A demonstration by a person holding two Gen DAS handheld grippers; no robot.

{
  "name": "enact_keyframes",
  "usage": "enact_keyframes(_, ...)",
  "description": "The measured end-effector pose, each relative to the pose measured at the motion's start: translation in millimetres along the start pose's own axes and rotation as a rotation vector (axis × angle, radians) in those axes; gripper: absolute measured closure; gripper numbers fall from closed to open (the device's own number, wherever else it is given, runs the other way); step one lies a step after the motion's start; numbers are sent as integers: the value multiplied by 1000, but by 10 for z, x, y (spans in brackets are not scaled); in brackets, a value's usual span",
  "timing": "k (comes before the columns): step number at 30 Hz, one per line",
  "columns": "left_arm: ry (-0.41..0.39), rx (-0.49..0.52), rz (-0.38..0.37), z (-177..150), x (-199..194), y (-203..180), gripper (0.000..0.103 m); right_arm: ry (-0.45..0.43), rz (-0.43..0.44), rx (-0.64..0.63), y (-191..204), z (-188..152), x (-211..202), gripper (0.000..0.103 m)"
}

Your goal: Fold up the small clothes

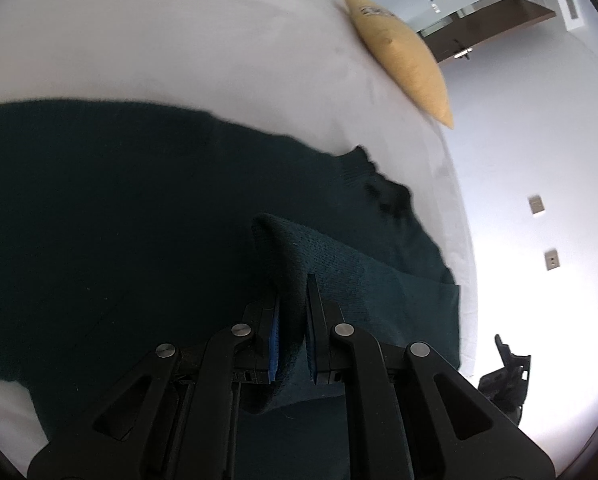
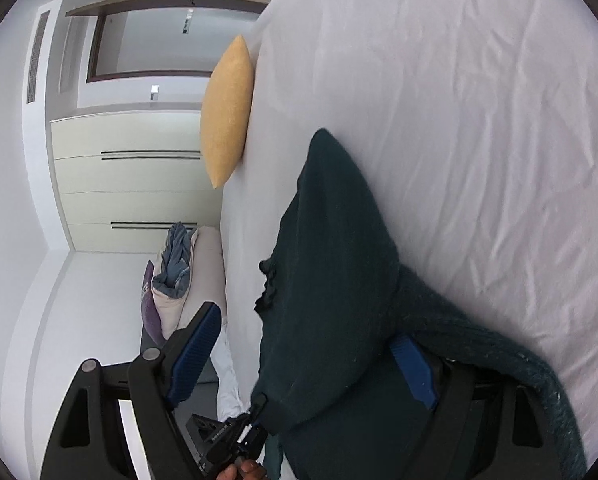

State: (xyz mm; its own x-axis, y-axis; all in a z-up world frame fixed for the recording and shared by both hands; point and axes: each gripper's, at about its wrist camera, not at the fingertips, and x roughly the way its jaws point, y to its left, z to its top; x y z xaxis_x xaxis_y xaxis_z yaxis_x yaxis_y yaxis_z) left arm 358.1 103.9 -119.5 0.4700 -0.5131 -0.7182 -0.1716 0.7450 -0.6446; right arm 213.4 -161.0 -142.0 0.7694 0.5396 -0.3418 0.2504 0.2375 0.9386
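A dark green knitted sweater (image 1: 119, 216) lies spread on the white bed sheet (image 1: 179, 40). My left gripper (image 1: 293, 292) is shut on a fold of the sweater's edge, which rises between its blue pads. In the right wrist view the sweater (image 2: 331, 280) lies between my right gripper's (image 2: 311, 344) wide-apart fingers and drapes over the right finger; the jaws are open. The left gripper also shows in the right wrist view (image 2: 227, 436) at the bottom, with a hand behind it.
A yellow cushion (image 1: 403, 56) stands at the bed's edge, also in the right wrist view (image 2: 227, 112). A pile of blue and pale clothes (image 2: 175, 272) lies on a bench beside the bed. White cabinets (image 2: 131, 184) and a doorway stand beyond.
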Motion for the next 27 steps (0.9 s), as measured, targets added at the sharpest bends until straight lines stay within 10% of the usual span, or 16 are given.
enact_keyframes(15, -8, 32, 2, -104, -62, 173, 94, -3, -44, -122, 92, -204, -374, 25)
enact_keyframes(27, -36, 38, 28, -135, -136, 92, 94, 48, -155, -321, 572, 411, -145, 25)
